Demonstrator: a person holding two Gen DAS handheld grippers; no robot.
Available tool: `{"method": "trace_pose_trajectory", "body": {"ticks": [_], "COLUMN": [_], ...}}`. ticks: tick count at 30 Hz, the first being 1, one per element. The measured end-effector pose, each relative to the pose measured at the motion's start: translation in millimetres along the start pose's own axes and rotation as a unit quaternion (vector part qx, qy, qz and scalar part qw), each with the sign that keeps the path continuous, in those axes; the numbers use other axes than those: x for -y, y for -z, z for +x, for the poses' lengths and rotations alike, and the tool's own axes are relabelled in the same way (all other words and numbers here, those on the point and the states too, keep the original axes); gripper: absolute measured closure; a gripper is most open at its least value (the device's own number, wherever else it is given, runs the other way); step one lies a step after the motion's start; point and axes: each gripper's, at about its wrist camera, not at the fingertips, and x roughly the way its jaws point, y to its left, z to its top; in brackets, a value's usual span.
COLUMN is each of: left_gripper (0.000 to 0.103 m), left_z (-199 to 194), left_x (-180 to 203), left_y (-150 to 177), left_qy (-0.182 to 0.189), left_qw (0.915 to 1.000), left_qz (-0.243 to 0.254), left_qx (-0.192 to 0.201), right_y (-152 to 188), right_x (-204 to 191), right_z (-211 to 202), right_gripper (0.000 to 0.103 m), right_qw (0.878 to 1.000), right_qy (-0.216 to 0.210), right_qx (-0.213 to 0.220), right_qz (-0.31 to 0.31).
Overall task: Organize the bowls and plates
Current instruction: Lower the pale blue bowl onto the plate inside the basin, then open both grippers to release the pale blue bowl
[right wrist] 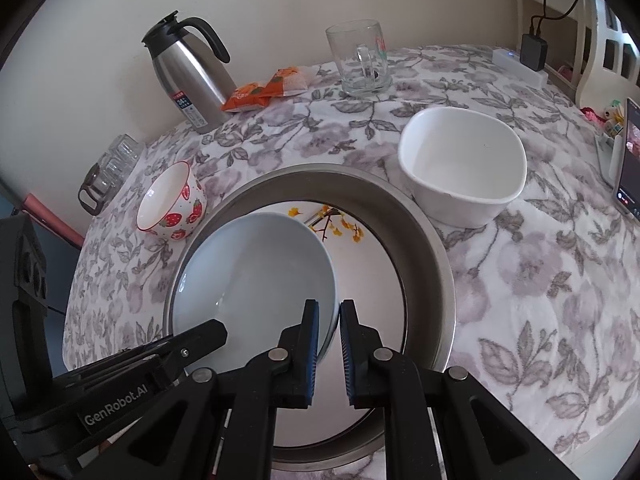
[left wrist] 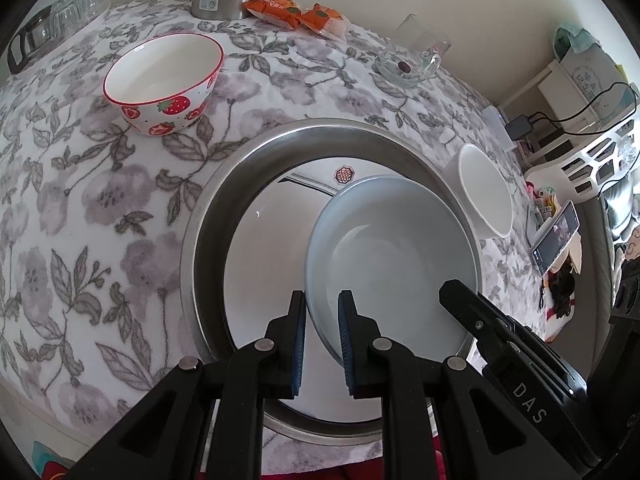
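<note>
A pale blue bowl (left wrist: 400,248) (right wrist: 256,272) is over a white flower-patterned plate (right wrist: 372,272) that lies in a wide steel dish (left wrist: 240,168) (right wrist: 420,240). My left gripper (left wrist: 322,300) is shut on the bowl's left rim. My right gripper (right wrist: 330,308) is shut on the opposite rim, and it shows in the left wrist view as a black finger (left wrist: 460,292). Whether the bowl rests on the plate or hangs just above it I cannot tell. A strawberry-print bowl (left wrist: 164,80) (right wrist: 172,204) stands to the left of the dish. A white squarish bowl (left wrist: 486,196) (right wrist: 464,164) stands to its right.
On the flowered tablecloth behind stand a steel thermos jug (right wrist: 188,72), orange snack packets (right wrist: 268,88) and a glass mug (right wrist: 360,60). Several glasses in a rack (right wrist: 112,164) sit at the far left. A phone (right wrist: 628,160) leans at the right edge of the table.
</note>
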Motion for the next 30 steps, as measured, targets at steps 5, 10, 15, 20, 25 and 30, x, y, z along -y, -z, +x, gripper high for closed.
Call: {"method": "trace_pose_trajectory", "body": {"ticks": [5,10,15,20,25,30], "left_gripper": [0.087,0.084,0.077,0.054,0.047,0.026], "left_z": [-5.0,-13.1,-25.4,-36.7,-35.7,-35.4], "left_x": [-1.5,-8.3,-9.3,-13.4,-26.8,-38.1], "left_y": [-0.4,-3.0,-5.5,-8.0,-10.0,-9.8], "left_qy": [0.0,-0.002,-0.014,-0.036,-0.05,-0.077], "left_qw": [1.0,0.9996,0.9984,0.9958,0.9941,0.9902], "left_qz": [-0.003,-0.018,-0.021,-0.031,-0.066,-0.092], "left_qx": [0.008,0.022,0.052,0.078,0.07,0.071], "right_y": [0.1,0.3,-1.5,-4.6,-5.4,-6.4], "right_x": [1.3,1.4,4.6,5.9,4.5,3.7], "right_z": [0.7,0.4,-5.4,-12.8,-11.6,-14.1], "right_gripper": [0.09,0.09,0.09,0.09,0.06,0.04], "right_qw": [1.0,1.0,1.0,0.999,0.999,0.999], "right_qy": [-0.003,-0.003,-0.003,-0.003,0.008,0.019], "right_qx": [-0.001,0.0,0.014,0.033,0.034,0.045], "right_qz": [0.004,0.006,0.015,0.017,0.016,0.006]}}
